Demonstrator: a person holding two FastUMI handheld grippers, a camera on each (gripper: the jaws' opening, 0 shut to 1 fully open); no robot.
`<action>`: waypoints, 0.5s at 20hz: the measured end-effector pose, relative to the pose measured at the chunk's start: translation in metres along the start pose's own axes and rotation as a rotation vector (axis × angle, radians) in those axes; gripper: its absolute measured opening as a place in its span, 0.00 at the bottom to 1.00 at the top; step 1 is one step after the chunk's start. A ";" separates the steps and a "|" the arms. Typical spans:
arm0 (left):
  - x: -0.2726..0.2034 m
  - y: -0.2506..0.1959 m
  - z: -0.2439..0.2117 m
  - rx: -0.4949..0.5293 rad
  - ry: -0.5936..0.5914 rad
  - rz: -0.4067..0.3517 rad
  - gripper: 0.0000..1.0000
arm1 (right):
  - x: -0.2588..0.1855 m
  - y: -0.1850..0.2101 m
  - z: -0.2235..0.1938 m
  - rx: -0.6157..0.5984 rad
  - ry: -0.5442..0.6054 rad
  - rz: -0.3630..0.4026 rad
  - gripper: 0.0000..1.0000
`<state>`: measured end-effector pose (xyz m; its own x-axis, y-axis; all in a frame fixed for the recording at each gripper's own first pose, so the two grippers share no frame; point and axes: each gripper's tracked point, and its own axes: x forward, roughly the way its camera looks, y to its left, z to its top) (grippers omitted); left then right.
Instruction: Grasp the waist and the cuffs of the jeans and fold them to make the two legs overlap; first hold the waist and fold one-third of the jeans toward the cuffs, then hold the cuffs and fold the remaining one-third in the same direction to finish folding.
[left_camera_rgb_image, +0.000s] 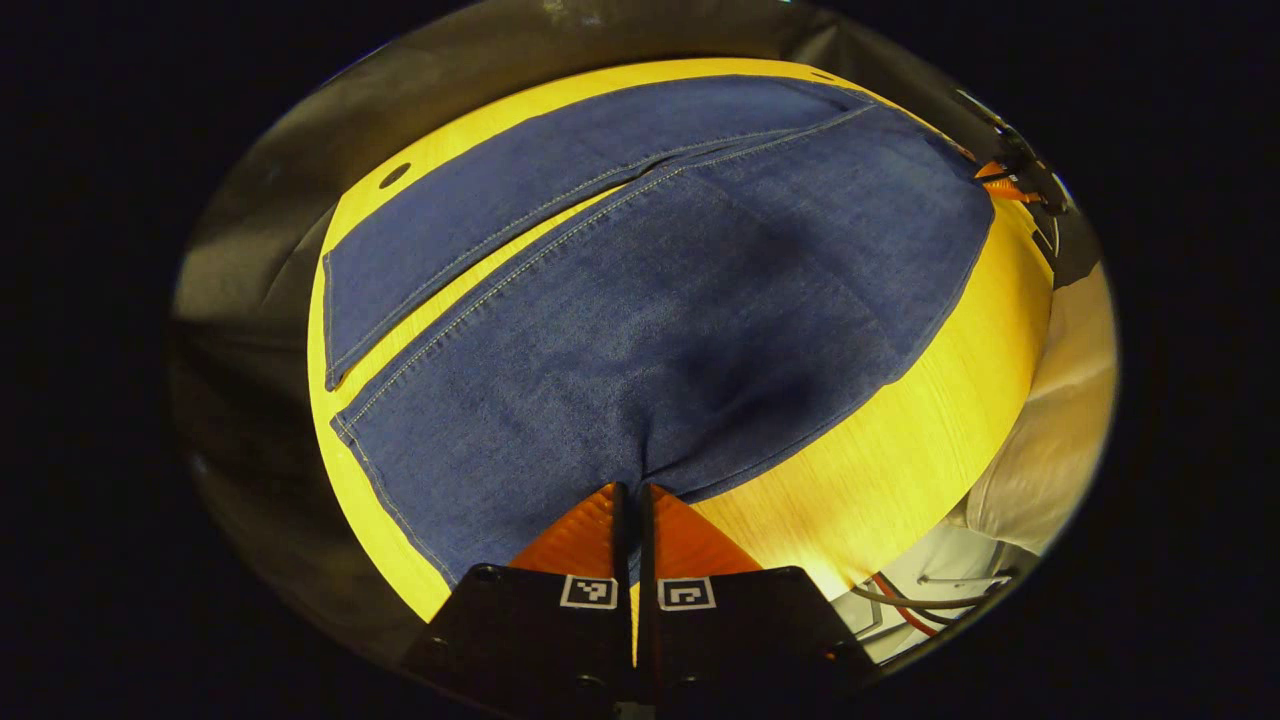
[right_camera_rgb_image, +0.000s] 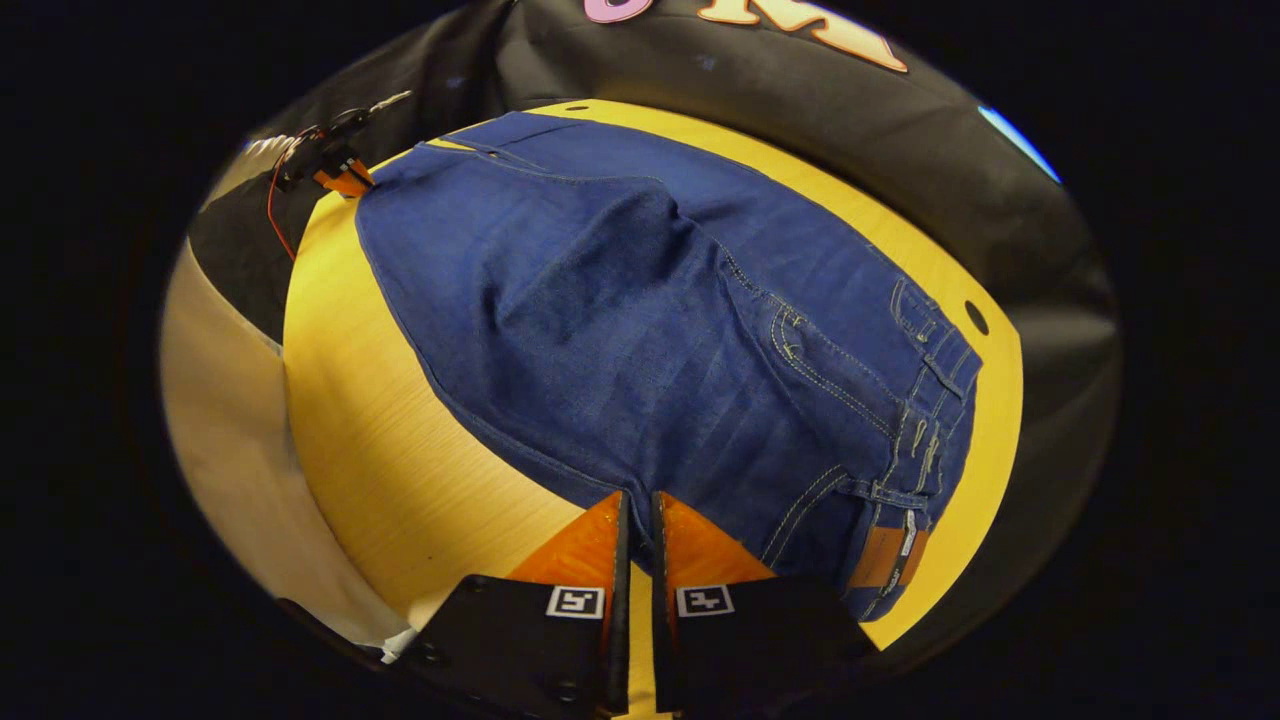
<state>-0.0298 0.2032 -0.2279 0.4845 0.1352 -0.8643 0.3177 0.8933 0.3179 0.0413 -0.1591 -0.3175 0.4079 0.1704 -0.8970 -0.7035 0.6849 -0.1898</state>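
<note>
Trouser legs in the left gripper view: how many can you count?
2. The far leg lies along the table's far side; the near leg lies beside it, closer to the left claw, which pinches its edge.

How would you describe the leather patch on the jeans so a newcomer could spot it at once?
Start from the yellow table, where blue jeans lie spread out. Follow the jeans to the waistband end in the right gripper view, near the right gripper. The leather patch sits on the waistband: a small tan rectangle, the one brown spot on blue denim.
</note>
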 end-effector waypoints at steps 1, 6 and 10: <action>0.000 0.000 0.000 -0.006 -0.009 0.008 0.01 | 0.001 0.001 -0.001 0.021 0.006 -0.010 0.09; 0.001 0.003 0.002 -0.034 -0.074 0.055 0.00 | -0.003 0.001 0.002 0.092 0.058 -0.092 0.03; -0.003 0.007 0.006 -0.026 -0.077 0.074 0.00 | -0.014 -0.002 0.009 0.098 0.043 -0.187 0.03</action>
<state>-0.0241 0.2068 -0.2207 0.5677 0.1684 -0.8058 0.2577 0.8933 0.3683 0.0420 -0.1564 -0.3007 0.4988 0.0050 -0.8667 -0.5574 0.7676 -0.3163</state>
